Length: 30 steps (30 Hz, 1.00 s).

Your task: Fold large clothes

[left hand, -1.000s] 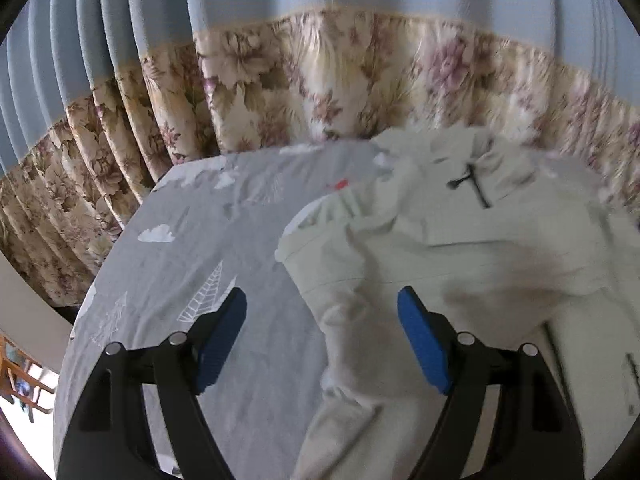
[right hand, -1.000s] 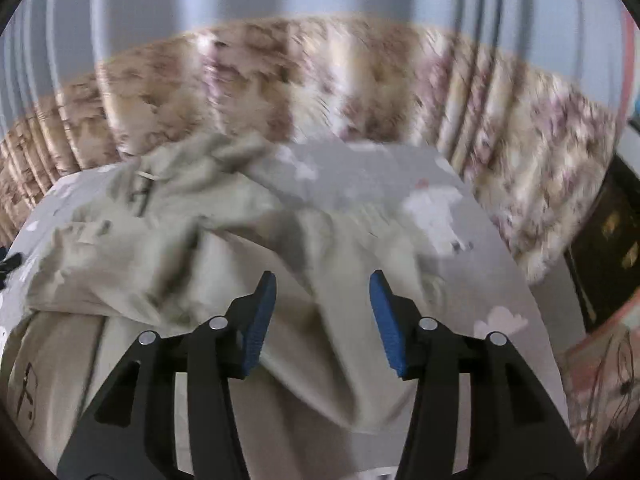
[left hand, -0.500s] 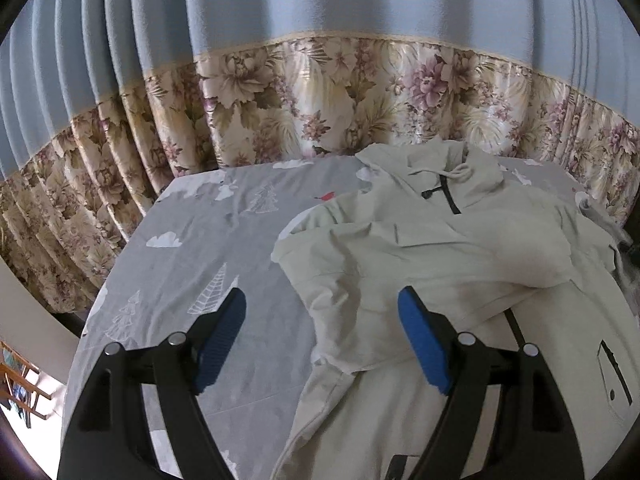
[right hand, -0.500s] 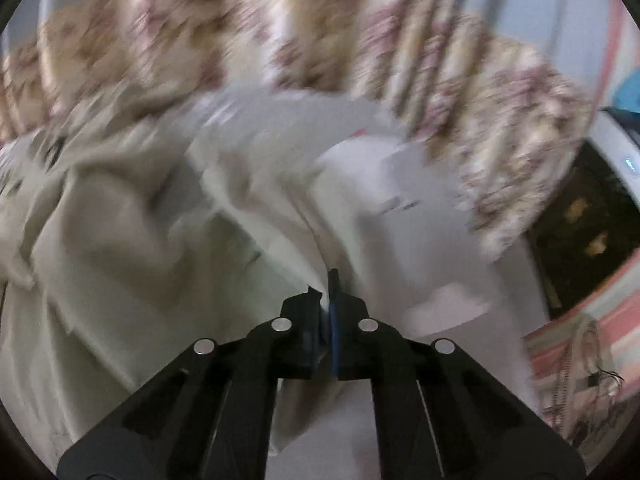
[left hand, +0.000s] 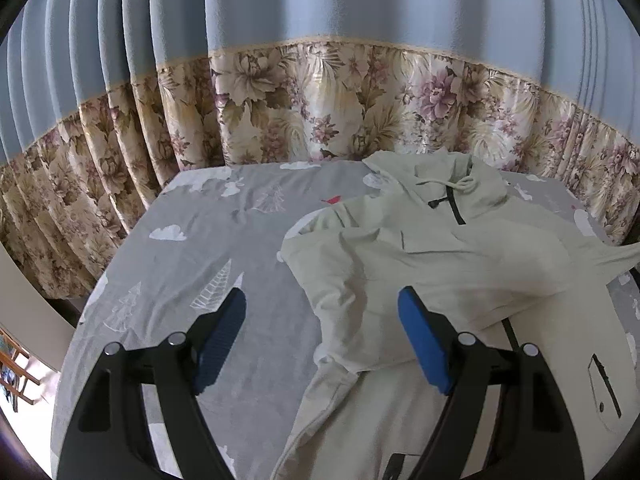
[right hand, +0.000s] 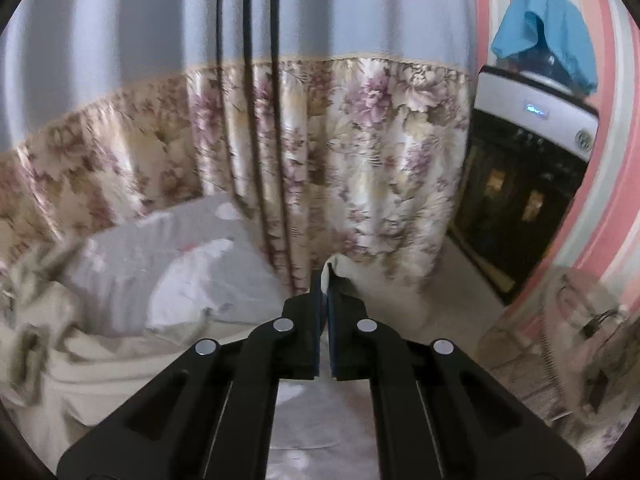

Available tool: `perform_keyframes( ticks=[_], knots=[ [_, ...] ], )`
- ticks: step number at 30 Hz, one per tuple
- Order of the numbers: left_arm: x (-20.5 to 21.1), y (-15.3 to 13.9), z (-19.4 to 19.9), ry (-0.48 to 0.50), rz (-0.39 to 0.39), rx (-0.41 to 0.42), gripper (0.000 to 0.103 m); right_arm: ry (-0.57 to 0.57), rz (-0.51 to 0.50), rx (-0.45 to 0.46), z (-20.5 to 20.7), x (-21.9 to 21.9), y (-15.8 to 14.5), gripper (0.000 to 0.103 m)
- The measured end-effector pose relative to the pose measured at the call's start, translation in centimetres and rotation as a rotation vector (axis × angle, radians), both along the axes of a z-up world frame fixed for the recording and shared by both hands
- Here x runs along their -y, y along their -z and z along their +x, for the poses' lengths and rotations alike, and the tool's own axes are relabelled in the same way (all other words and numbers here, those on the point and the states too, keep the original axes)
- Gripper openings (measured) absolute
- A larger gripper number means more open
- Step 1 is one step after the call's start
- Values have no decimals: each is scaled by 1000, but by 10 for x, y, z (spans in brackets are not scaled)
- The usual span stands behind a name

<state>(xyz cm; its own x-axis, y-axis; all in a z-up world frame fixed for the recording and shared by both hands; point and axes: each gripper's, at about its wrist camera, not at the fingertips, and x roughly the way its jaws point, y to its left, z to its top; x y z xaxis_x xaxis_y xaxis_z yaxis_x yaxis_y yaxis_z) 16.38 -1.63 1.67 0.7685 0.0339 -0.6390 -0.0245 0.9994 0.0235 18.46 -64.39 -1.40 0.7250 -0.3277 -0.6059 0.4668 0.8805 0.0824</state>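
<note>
A large pale beige hooded jacket (left hand: 440, 264) lies crumpled on a grey printed bedsheet (left hand: 208, 240), hood toward the curtain, left sleeve folded across the chest. My left gripper (left hand: 320, 332) is open and empty, hovering above the jacket's left side. In the right wrist view my right gripper (right hand: 325, 280) is shut on a thin edge of the jacket's fabric (right hand: 338, 266), lifted and pulled toward the right. The rest of the jacket (right hand: 48, 320) trails at lower left over the sheet (right hand: 176, 256).
A blue and floral curtain (left hand: 320, 112) hangs close behind the bed. At the right stand a dark cabinet (right hand: 520, 200) with a white appliance and blue cloth (right hand: 548, 32) on top, and a striped wall. A wooden rack (left hand: 16, 376) shows at far left.
My right gripper closed on the jacket's edge and swung it up and to the right, away from the bed. My left gripper stayed open and nearly still.
</note>
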Motion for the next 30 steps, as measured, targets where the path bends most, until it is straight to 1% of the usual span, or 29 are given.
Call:
perform_keyframes(
  ticks=[4, 8, 9, 10, 12, 13, 14, 15, 16, 17, 18, 19, 21, 23, 25, 28, 30],
  knots=[
    [1, -1, 1, 3, 0, 5, 79, -40, 35, 69, 10, -24, -22, 2],
    [-2, -6, 2, -3, -12, 19, 79, -145, 51, 180, 20, -68, -65, 2],
    [-4, -7, 2, -8, -21, 23, 79, -203, 55, 219, 23, -90, -80, 2],
    [-6, -9, 2, -12, -28, 25, 79, -256, 60, 243, 26, -108, -90, 2],
    [-9, -12, 2, -19, -40, 32, 79, -399, 52, 277, 35, -162, -108, 2],
    [-10, -13, 2, -22, -43, 35, 79, -469, 50, 282, 39, -188, -112, 2],
    [-11, -14, 2, -23, -46, 36, 79, -575, 57, 278, 44, -226, -112, 2],
    [-13, -15, 2, -25, -53, 37, 79, -642, 67, 268, 47, -248, -109, 3],
    [-15, -15, 2, -27, -58, 38, 79, -746, 86, 233, 53, -283, -100, 8],
    [-17, -14, 2, -32, -61, 36, 79, -863, 118, 164, 59, -317, -84, 27],
    [-20, -12, 2, -39, -61, 31, 79, -933, 128, 107, 61, -341, -70, 42],
    [-22, -11, 2, -43, -63, 27, 79, -971, 108, 74, 59, -360, -58, 56],
    [-28, -6, 1, -51, -65, 17, 79, -1032, 44, 49, 47, -388, -36, 56],
    [-33, -2, 0, -57, -67, 8, 79, -1045, 79, 39, 43, -386, -28, 57],
    [-35, 2, 2, -57, -78, -7, 79, -1024, 94, 53, 40, -372, -25, 60],
    [-32, 5, 8, -47, -103, -15, 79, -940, 88, 65, 37, -342, -26, 65],
    [-20, 7, 17, -26, -113, -20, 79, -885, 99, 57, 36, -320, -28, 67]
  ],
)
